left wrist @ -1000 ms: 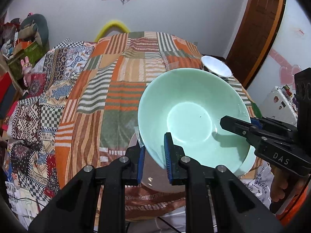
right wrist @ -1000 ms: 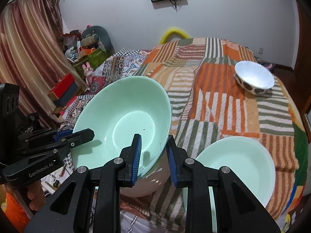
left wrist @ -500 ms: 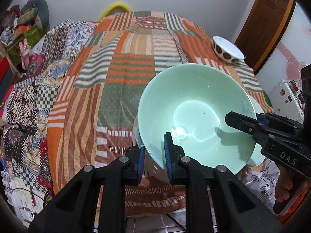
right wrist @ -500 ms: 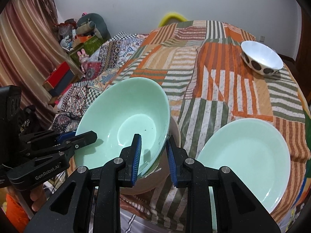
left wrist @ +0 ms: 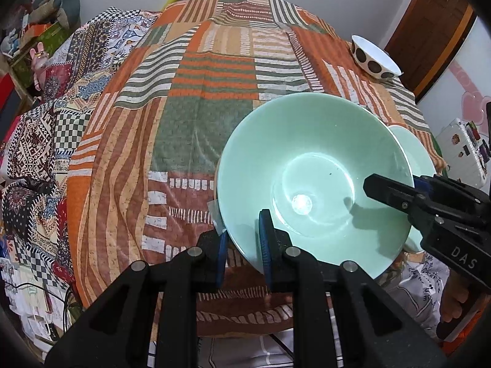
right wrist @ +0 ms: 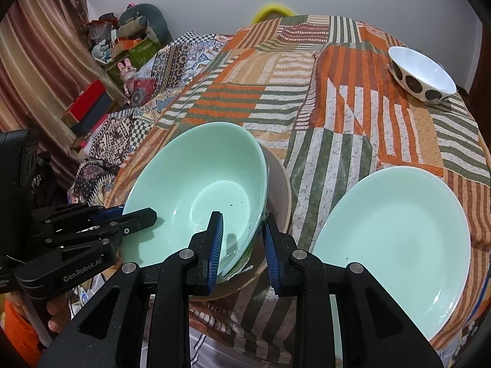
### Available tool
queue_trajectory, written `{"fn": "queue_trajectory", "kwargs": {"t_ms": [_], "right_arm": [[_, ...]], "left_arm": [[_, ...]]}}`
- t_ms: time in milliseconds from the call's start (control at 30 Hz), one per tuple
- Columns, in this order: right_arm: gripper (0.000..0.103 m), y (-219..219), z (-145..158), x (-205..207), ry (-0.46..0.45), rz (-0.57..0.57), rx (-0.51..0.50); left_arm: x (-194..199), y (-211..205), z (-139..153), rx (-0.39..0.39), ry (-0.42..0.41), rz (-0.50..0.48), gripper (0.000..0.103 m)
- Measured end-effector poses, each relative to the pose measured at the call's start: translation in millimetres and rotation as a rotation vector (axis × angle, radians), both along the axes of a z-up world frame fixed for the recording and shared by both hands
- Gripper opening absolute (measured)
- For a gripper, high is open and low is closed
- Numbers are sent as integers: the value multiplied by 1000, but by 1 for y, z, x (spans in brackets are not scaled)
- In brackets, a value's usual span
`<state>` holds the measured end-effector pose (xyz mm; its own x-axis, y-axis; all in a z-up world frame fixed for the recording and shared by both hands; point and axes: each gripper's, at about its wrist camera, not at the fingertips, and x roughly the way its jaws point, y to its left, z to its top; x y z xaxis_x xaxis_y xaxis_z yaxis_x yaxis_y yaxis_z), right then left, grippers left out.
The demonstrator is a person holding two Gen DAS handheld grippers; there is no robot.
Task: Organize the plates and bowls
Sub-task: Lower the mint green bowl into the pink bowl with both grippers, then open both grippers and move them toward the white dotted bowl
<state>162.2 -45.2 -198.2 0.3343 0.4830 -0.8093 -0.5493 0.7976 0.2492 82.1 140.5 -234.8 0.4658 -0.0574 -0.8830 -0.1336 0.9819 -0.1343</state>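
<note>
Fingers of the left gripper [left wrist: 241, 240] and right gripper [right wrist: 241, 240] each pinch the rim of the mint bowl [left wrist: 313, 181] from opposite sides — it sits tilted over a beige plate [right wrist: 280, 190] on the bed [left wrist: 190, 98]. Beside it lies a mint plate [right wrist: 396, 239]; farther off, a spotted bowl [right wrist: 422, 75].

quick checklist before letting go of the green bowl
1. Left gripper straddles the green bowl rim: ok.
2. Right gripper on the opposite rim: jaws look wider than the rim, grip cannot tell.
3. Bowl sits over the beige dish: ok.
4. Bowl fully seated and level: cannot tell; it looks tilted in the right wrist view.
5. Green plate apart from the bowl: ok.
6. Spotted bowl far off, out of the way: ok.
</note>
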Motion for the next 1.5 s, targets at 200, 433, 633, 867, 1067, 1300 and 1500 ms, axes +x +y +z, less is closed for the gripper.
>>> {"fn": "queue_trajectory", "kwargs": {"t_ms": [200,433,633,867,1067,1300,1500], "right_arm": [[24,5,-4,-3,-12,11,-23],[26,10,-5,-5,-44,25,-57],[31,14,-4,-6,-61,47,-82],[33,12,3,-6,-91,44,-94],[61,0,28,-8,-215,3,-72],[61,-34,56,3,-255,-59,-24],[61,-75,80,10,-302,-130,14]], "left_arm": [[1,2,-1,19,1,7,18],[3,-1,-3,57,-1,17,19],[6,5,-11,27,25,27,19],[4,3,0,57,-7,20,19],[1,0,28,66,-78,20,22],[-4,-22,78,85,-229,4,45],[-2,-49,120,86,-347,-35,58]]}}
